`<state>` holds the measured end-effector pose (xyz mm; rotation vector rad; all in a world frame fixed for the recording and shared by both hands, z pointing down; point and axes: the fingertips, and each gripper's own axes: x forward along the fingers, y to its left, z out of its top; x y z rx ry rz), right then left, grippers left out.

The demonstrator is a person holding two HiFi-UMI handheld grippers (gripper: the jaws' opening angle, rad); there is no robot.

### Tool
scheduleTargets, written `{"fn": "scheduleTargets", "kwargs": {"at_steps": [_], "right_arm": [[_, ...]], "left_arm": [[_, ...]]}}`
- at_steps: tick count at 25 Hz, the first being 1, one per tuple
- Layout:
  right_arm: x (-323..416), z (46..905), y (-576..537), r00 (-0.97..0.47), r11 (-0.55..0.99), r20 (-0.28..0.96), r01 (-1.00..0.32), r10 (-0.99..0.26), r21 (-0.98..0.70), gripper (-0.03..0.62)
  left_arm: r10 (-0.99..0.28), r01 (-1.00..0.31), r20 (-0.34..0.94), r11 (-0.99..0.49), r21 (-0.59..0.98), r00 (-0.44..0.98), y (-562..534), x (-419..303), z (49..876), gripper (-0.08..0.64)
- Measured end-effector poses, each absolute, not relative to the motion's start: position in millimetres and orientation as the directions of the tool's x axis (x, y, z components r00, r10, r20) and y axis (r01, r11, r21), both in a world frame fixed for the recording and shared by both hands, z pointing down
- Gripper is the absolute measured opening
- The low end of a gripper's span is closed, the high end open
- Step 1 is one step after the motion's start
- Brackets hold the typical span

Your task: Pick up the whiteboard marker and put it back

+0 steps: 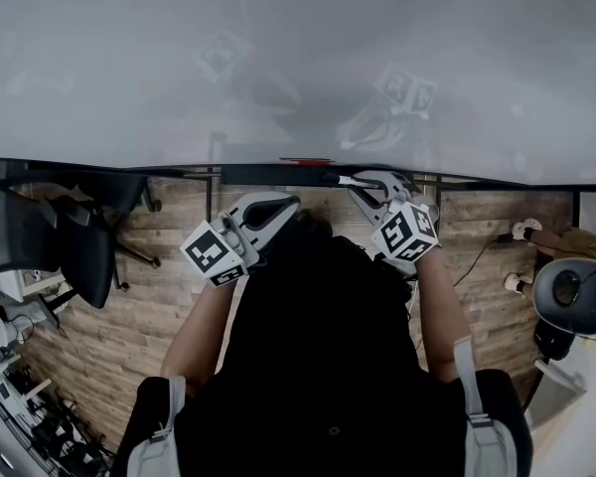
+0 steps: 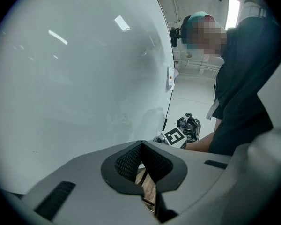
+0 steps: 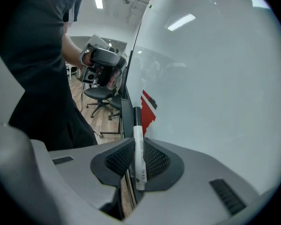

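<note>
**Head view.** A whiteboard (image 1: pixel 278 58) fills the upper half of the frame. A dark tray (image 1: pixel 258 174) runs along its lower edge, and a small red object (image 1: pixel 306 160) lies at the tray's centre. The left hand-held gripper (image 1: pixel 283 205) sits left of centre, just below the tray. The right hand-held gripper (image 1: pixel 363 182) sits right of centre, with its tips at tray level. The whiteboard marker (image 1: pixel 346 179) projects from it towards the left of the frame, just beside the tray. The person's dark clothing (image 1: pixel 318 366) occupies the lower centre. Office chairs (image 1: pixel 50 237) stand on the wooden floor (image 1: pixel 179 266) at the left.

**Left gripper view.** The two pads meet at their far tips, and only floor shows through the gap nearer the camera, so the jaws are together on nothing. The whiteboard takes up the left and centre of the frame. The marker cube of the right hand-held gripper shows just above the jaws, right of centre.

**Right gripper view.** The jaws are clamped on the white barrel of the whiteboard marker. The marker runs up the frame from between the pads, with its black cap at the far end. It lies along the line of the tray at the whiteboard's lower edge, though whether it touches the tray cannot be told. The red object lies beyond the cap, and the left hand-held gripper appears at the upper left.
</note>
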<state>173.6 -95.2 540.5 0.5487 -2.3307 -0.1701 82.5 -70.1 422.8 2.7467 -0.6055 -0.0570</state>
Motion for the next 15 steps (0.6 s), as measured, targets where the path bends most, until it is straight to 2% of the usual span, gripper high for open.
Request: {"fn": "scheduleTargets", "kwargs": {"at_steps": [15], "right_arm": [[169, 574, -102, -0.611, 0.916, 0.683, -0.296, -0.399, 0.271, 0.069]], "left_arm": [[-0.416, -0.405, 0.043, -0.851, 0.335, 0.908, -64, 85, 428, 0.012]]}}
